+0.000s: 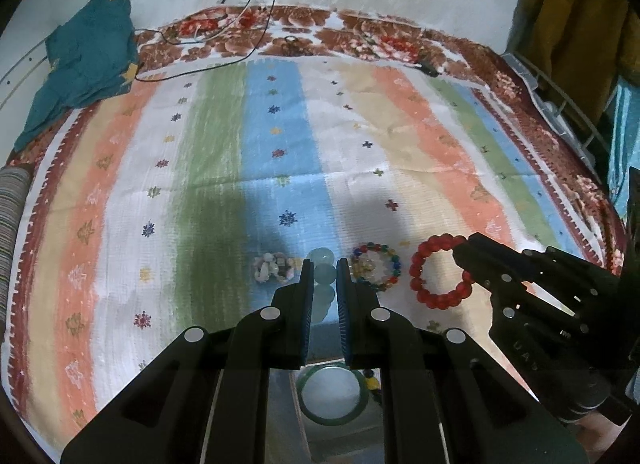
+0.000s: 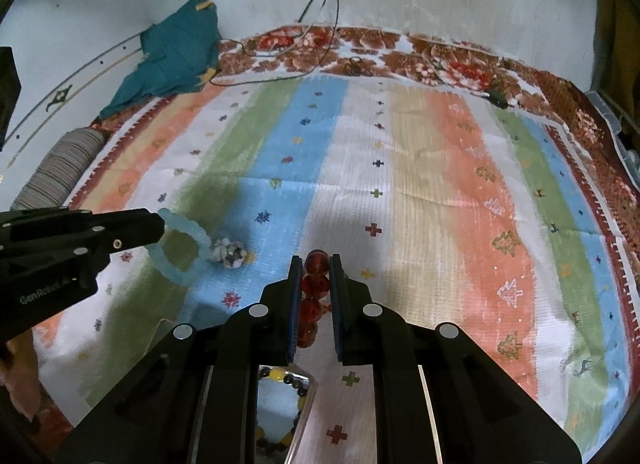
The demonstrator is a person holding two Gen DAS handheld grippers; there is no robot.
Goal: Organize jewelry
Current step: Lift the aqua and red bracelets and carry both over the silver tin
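Fingertips of the left gripper (image 1: 325,276) pinch a pale aqua bead bracelet (image 1: 322,282) in the left wrist view; just left of it lies a pale stone cluster (image 1: 275,267), just right a multicoloured bead bracelet (image 1: 375,267), all on the striped bedcover (image 1: 276,136). Seen from the right wrist, the right gripper (image 2: 316,276) is clamped on a red bead bracelet (image 2: 316,284), while the aqua bracelet hangs to its left, from the other gripper.
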